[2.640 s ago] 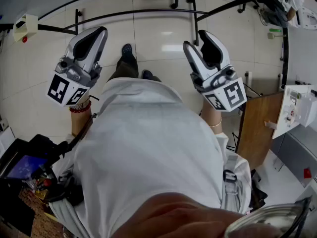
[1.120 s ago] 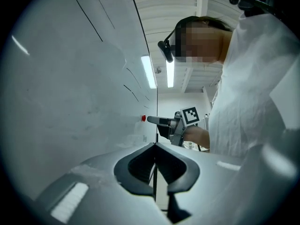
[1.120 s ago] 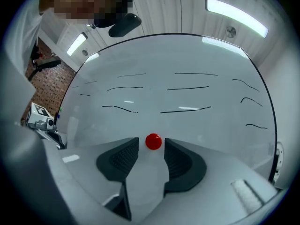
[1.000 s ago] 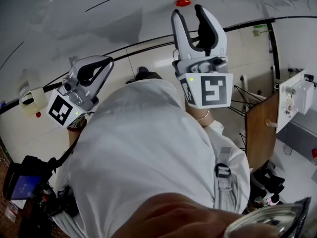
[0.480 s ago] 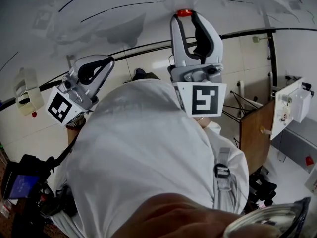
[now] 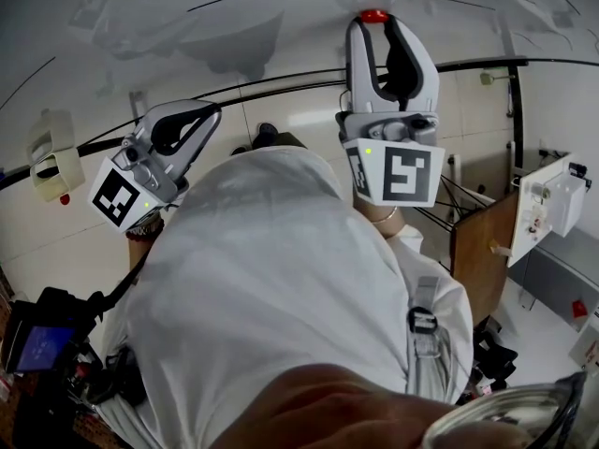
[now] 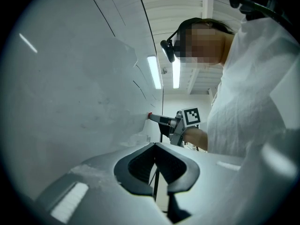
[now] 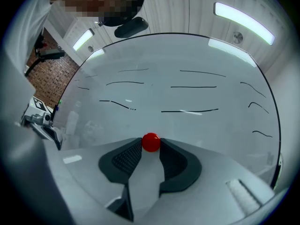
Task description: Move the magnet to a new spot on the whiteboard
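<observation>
A small red magnet (image 6: 374,15) sticks to the whiteboard (image 6: 234,26), which bears thin black marker lines. My right gripper (image 6: 375,21) reaches up to the board and is shut on the magnet. In the right gripper view the red magnet (image 8: 151,142) sits pinched between the two dark fingertips of the right gripper (image 8: 151,146), against the whiteboard (image 8: 187,78). My left gripper (image 6: 204,110) hangs lower at the left, shut on nothing and away from the magnet. The left gripper view looks along the left gripper (image 7: 154,146) and the whiteboard (image 7: 70,78) to the right gripper (image 7: 157,119) at the magnet (image 7: 150,115).
The person's white coat (image 6: 271,279) fills the middle of the head view. A brown wooden panel (image 6: 477,251) and a white box (image 6: 557,204) stand at the right. A pale holder (image 6: 51,162) hangs at the left, and dark equipment (image 6: 37,344) lies bottom left.
A second ago the right jaws stood open just below the magnet; they have closed on it. Before that both grippers were held low over the floor. The left gripper keeps its place.
</observation>
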`<move>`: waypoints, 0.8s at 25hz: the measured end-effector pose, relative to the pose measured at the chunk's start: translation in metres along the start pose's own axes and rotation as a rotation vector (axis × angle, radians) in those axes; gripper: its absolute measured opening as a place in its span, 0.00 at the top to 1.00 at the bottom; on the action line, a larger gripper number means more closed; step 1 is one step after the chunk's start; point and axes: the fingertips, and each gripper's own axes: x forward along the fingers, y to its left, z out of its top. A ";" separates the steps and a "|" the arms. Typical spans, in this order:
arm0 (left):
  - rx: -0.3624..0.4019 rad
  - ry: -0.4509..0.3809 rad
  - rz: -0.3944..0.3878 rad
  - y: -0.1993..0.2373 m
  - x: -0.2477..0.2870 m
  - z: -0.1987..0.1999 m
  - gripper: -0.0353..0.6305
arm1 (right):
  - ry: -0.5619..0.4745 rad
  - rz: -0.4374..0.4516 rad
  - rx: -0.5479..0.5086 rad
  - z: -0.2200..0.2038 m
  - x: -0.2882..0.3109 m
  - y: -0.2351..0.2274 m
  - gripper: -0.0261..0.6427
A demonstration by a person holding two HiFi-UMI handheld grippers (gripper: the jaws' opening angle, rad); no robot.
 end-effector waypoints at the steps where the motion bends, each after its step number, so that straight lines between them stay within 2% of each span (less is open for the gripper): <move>1: -0.005 -0.003 0.002 0.000 0.000 0.001 0.94 | 0.002 -0.004 0.003 0.000 0.001 -0.004 0.78; 7: -0.004 0.008 0.022 0.004 0.000 0.000 0.94 | 0.015 -0.033 0.014 0.002 -0.010 -0.016 0.78; 13: 0.015 0.020 0.004 0.004 0.003 0.009 0.94 | 0.008 -0.085 -0.002 0.019 -0.038 -0.031 0.78; 20: 0.016 0.013 0.031 0.014 -0.003 0.013 0.94 | 0.019 -0.126 0.026 0.012 -0.063 -0.034 0.78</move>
